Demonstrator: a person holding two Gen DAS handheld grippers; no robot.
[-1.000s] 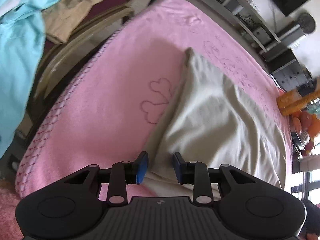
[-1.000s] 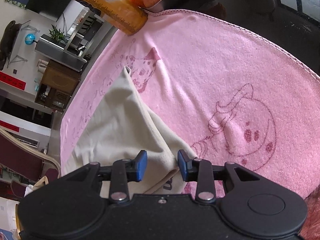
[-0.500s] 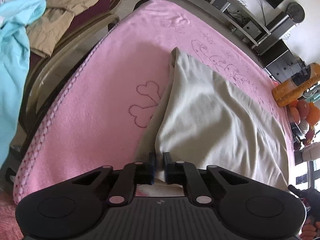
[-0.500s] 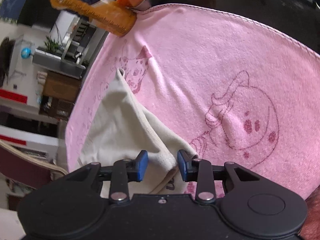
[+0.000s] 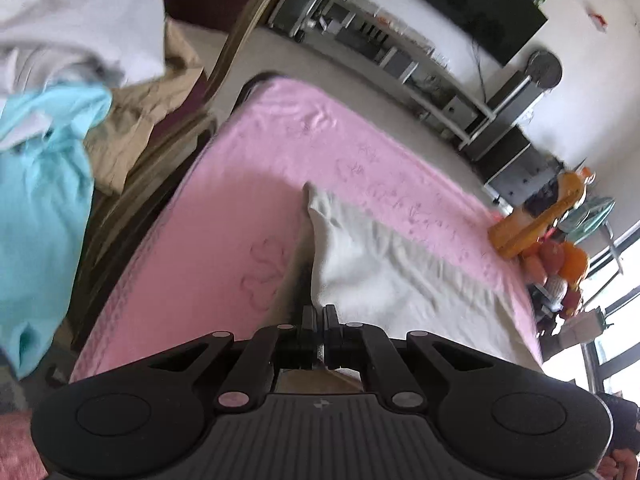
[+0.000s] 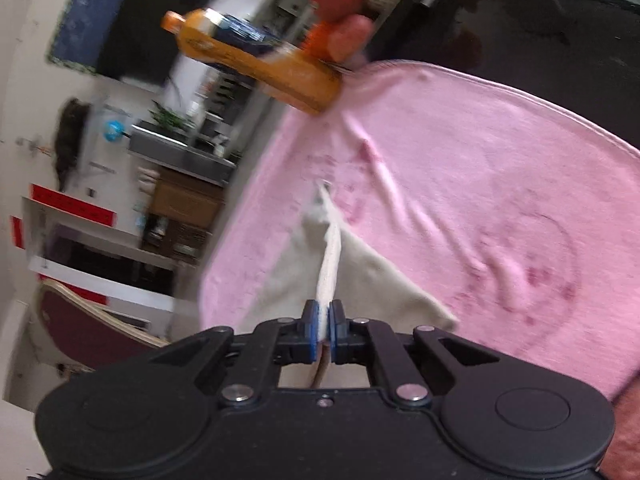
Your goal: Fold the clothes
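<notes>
A cream garment (image 5: 384, 272) lies on a pink towel (image 5: 240, 208) that covers the table. My left gripper (image 5: 319, 316) is shut on the garment's near left edge and lifts it off the towel. In the right wrist view my right gripper (image 6: 324, 322) is shut on the garment's near right edge (image 6: 330, 256), which rises taut toward the far corner. The rest of the cream garment (image 6: 360, 276) hangs down onto the pink towel (image 6: 480, 184).
A light blue garment (image 5: 40, 200), a tan one (image 5: 152, 120) and a white one (image 5: 80, 20) are piled on a chair at the left. An orange bottle (image 6: 256, 60) and fruit (image 6: 340, 12) sit at the table's far end. Shelves stand beyond.
Both grippers closed on the garment's near edge, the left first, the right after. Both then lifted, pulling the cloth up off the towel.
</notes>
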